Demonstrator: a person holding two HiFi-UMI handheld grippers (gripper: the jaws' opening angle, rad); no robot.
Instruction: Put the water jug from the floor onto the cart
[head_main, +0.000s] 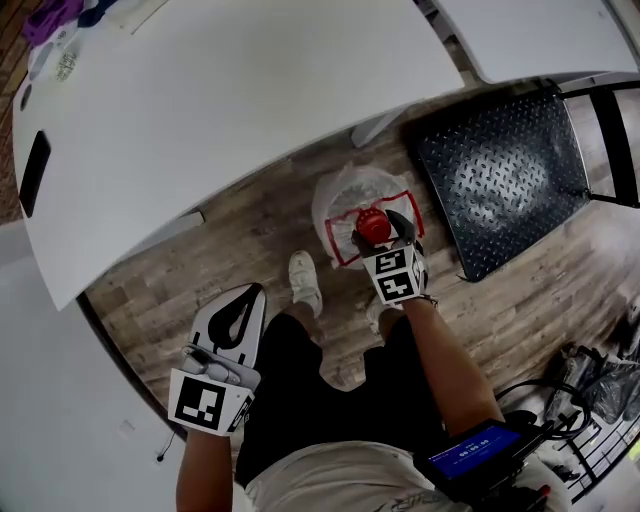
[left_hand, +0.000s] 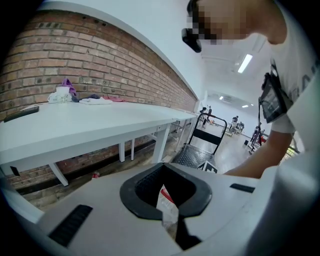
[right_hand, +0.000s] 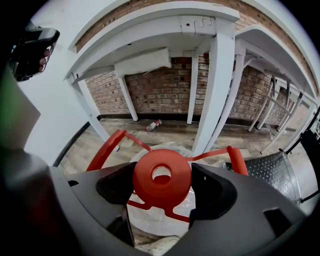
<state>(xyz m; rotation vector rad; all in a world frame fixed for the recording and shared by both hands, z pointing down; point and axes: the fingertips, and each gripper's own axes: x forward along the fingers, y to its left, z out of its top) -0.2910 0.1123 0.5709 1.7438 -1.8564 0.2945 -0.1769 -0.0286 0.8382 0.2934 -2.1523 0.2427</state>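
The water jug (head_main: 350, 200) stands on the wooden floor just in front of the person's feet, clear-bodied with a red cap (head_main: 373, 225) and a red carrying frame (right_hand: 107, 147). My right gripper (head_main: 380, 232) points steeply down over it. Its jaws stand wide on either side of the cap (right_hand: 161, 177), and I see no pad pressing on it; the right gripper (right_hand: 162, 186) is open. My left gripper (head_main: 250, 297) hangs beside the person's left thigh, shut and empty, well away from the jug. The cart (head_main: 500, 180), a low black diamond-plate platform, sits just right of the jug.
A long white table (head_main: 200, 100) overhangs the floor behind the jug, and its legs (right_hand: 215, 90) stand close to the jug. Under the table, a small bottle (right_hand: 153, 125) lies by the brick wall. The cart's handle (head_main: 610, 130) rises at far right. Cables and gear (head_main: 590, 390) are at lower right.
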